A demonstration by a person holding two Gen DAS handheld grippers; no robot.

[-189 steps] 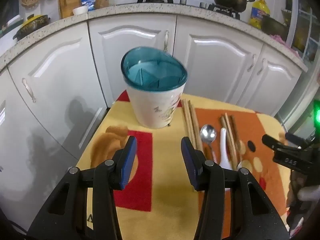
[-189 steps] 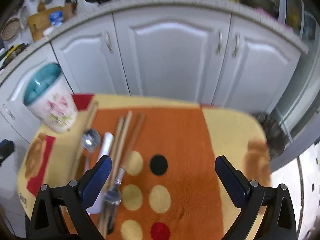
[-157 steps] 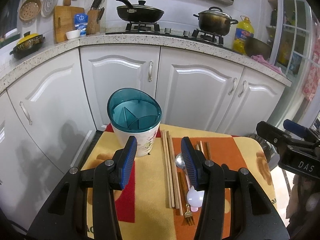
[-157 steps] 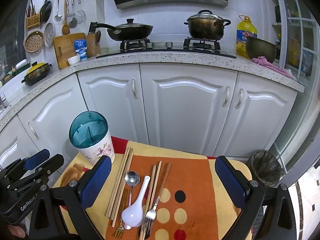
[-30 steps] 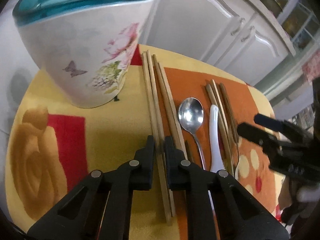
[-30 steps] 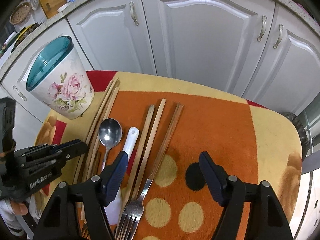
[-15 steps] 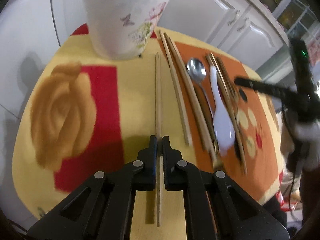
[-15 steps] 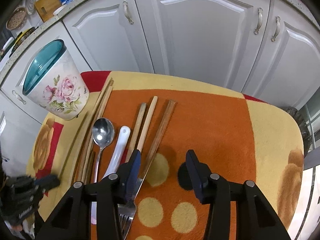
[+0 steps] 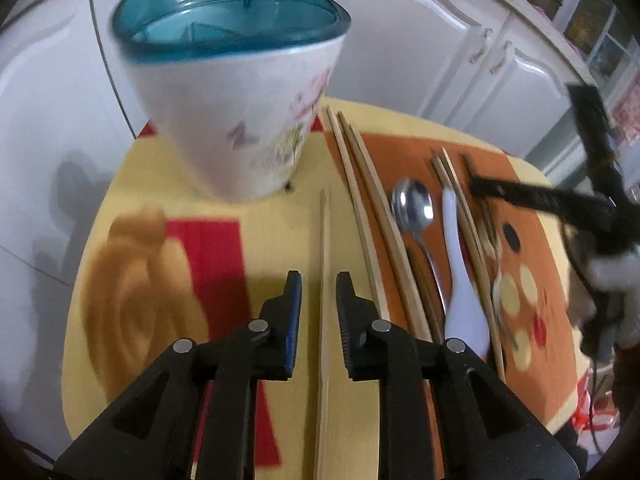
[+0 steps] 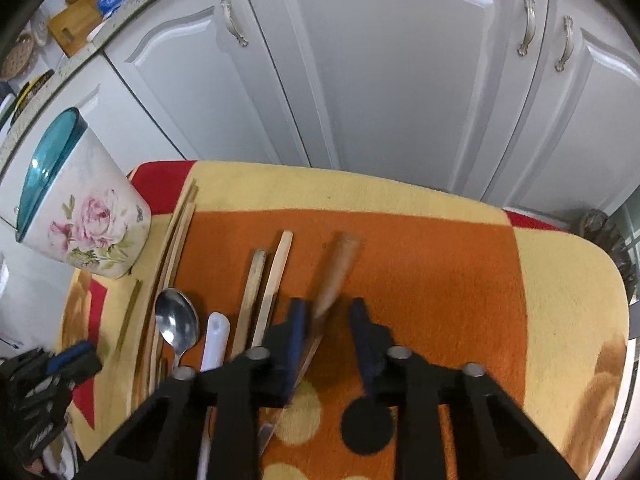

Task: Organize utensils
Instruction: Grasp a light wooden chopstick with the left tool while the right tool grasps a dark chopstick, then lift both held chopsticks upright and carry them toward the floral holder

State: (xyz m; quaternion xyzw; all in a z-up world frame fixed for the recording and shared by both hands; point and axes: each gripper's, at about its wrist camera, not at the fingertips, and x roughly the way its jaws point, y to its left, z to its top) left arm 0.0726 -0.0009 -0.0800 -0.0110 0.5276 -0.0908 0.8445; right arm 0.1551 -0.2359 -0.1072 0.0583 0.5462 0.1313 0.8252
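White kitchen cabinets (image 10: 384, 80) stand behind a small table under a yellow, orange and red patterned cloth (image 10: 460, 264), on which the utensils lie in a row.

From the left gripper (image 9: 318, 292) outward: its blue-padded jaws stand slightly apart, and a single pale wooden chopstick (image 9: 325, 240) runs between them toward twelve o'clock. Whether the pads touch it I cannot tell. At about eleven o'clock stands the white floral utensil holder with a teal divided insert (image 9: 236, 92), near the chopstick's far tip. At one to two o'clock lie more wooden chopsticks (image 9: 360, 184), a steel spoon (image 9: 413, 206) and a white ceramic soup spoon (image 9: 460, 276).

The right gripper (image 10: 326, 320) is parted too, straddling the blurred brown wooden handle of a fork (image 10: 336, 272); the handle sits close to the left-hand pad, and contact is unclear.

Judging by this, the step in hand is picking up the first pieces. Next, each gripper likely needs to close firmly on its thin utensil, lift, tip it upright and lower it into a holder compartment.
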